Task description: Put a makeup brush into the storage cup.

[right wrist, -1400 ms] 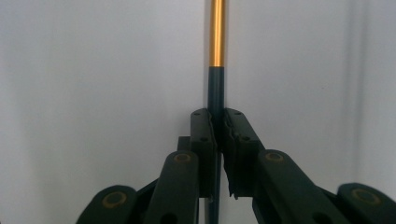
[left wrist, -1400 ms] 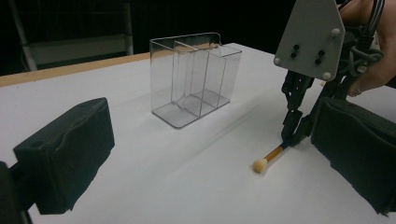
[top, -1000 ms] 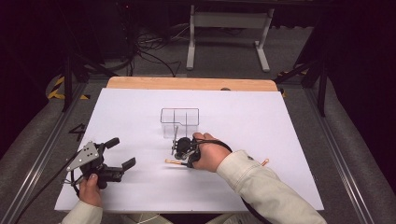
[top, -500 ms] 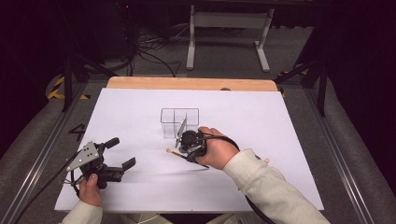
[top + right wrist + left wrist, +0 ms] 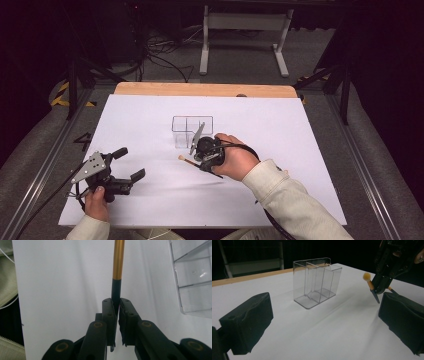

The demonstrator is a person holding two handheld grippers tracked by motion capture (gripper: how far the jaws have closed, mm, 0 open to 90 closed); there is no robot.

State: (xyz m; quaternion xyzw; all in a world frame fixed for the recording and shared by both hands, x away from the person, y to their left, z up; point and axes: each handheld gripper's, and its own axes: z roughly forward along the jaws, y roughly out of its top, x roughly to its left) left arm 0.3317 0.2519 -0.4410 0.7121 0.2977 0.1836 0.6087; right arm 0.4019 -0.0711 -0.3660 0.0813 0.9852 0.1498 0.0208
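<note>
High view, table: a white sheet (image 5: 310, 165) covers the table top, with a wooden edge (image 5: 205, 90) along the far side.
Right gripper: the right gripper (image 5: 196, 159) sits near the middle of the sheet, in the person's right hand (image 5: 235, 160); a light sleeve (image 5: 295, 205) runs back to the bottom edge.
Right gripper state: jaws closed together, clamped on the dark handle of a small brush (image 5: 117, 272).
Brush, position: lifted off the sheet; in the high view it sticks out to the left of the jaws with its pale tip (image 5: 181, 158) outermost.
Brush, look: black handle at the jaws, then a gold ferrule; in the left gripper view the rounded yellowish tip (image 5: 367, 277) points up and to the left.
Clear organizer: a transparent box (image 5: 192, 131) with inner dividers stands upright on the sheet, just beyond the right gripper and apart from the brush.
Left gripper: the left gripper (image 5: 129, 164) is held low near the sheet's front left part, well apart from the box.
Left gripper state: jaws stand wide apart, nothing between them; its black pads (image 5: 247, 322) frame the box in its own view.
</note>
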